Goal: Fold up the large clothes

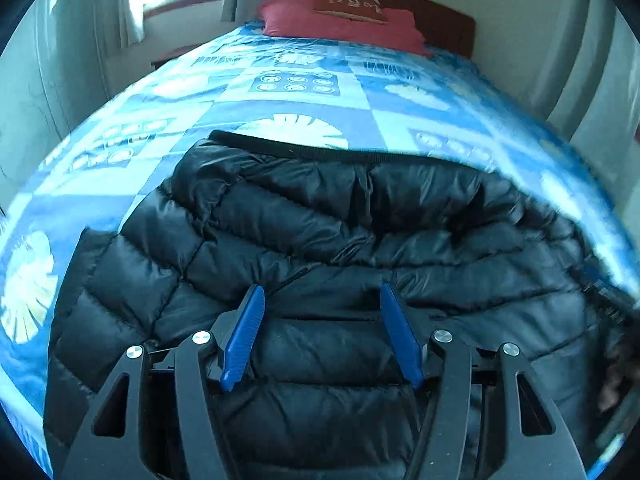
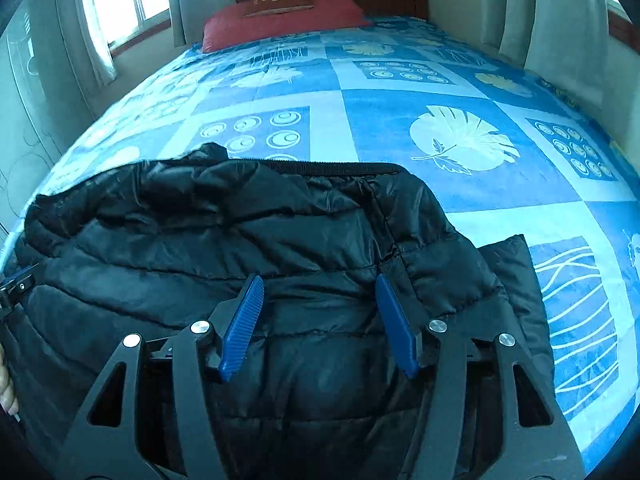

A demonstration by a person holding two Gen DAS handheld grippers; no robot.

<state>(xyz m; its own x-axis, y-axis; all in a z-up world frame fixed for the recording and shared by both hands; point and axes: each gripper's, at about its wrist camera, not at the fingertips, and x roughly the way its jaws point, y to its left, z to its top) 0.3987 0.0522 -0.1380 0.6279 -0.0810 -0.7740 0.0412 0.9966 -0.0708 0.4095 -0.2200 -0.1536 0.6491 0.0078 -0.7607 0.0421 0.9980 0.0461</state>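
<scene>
Black puffer jacket [image 1: 320, 248] on bed [image 2: 460, 100], ribbed hem farthest, bare bedspread beyond.

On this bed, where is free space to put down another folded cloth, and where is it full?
Free: the wide stretch of blue bedspread between the black puffer jacket and the red pillow, and the strip to the jacket's right in the right wrist view. Crowded: the near part of the bed, where the jacket lies under the open left gripper and right gripper.

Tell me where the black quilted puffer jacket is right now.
The black quilted puffer jacket lies on the near end of the blue patterned bedspread, directly under both open grippers, far from the red pillow.
</scene>
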